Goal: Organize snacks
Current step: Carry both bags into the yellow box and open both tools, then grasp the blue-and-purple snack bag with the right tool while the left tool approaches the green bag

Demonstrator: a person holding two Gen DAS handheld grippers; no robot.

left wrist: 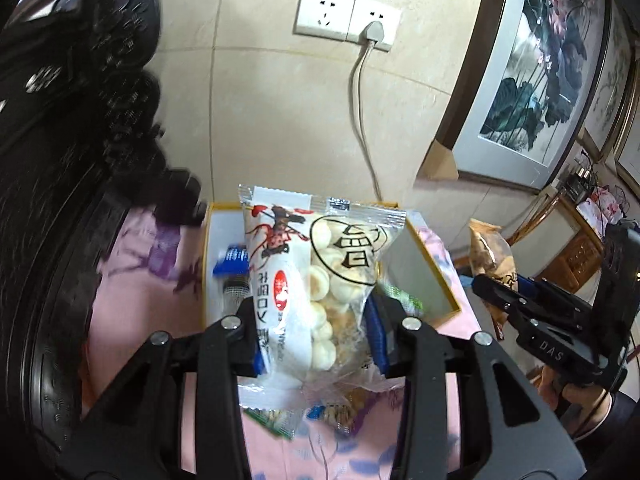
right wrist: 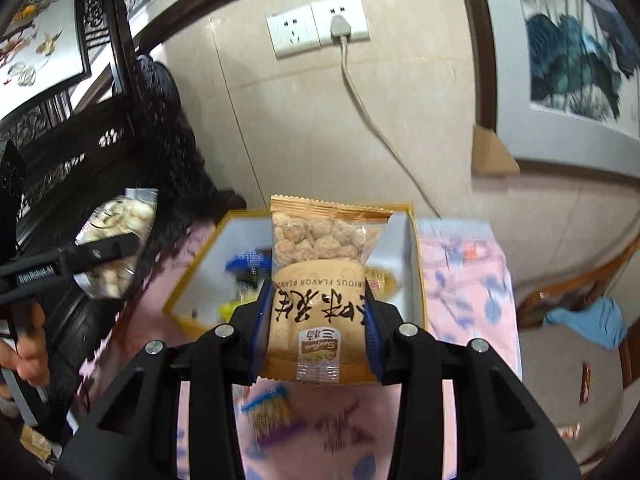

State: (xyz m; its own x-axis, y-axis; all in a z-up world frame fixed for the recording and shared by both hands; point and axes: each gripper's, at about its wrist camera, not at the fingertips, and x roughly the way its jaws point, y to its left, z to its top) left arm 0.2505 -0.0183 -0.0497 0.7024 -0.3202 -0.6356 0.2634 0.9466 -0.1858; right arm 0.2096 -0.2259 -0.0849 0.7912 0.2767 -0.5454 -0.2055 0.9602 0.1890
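My left gripper is shut on a clear-and-white bag of small round biscuits, held above the table near a white box with a gold rim. My right gripper is shut on an orange bag of coated peanuts, held in front of the same gold-rimmed box. The box holds a few small snack packets, one blue. The right gripper also shows in the left wrist view with its peanut bag. The left gripper and biscuit bag show at left in the right wrist view.
The box stands on a pink flowered tablecloth. Loose snack packets lie on the cloth below the grippers. Dark carved wooden furniture stands at the left. A tiled wall with sockets and a plugged cable is behind; framed pictures lean at right.
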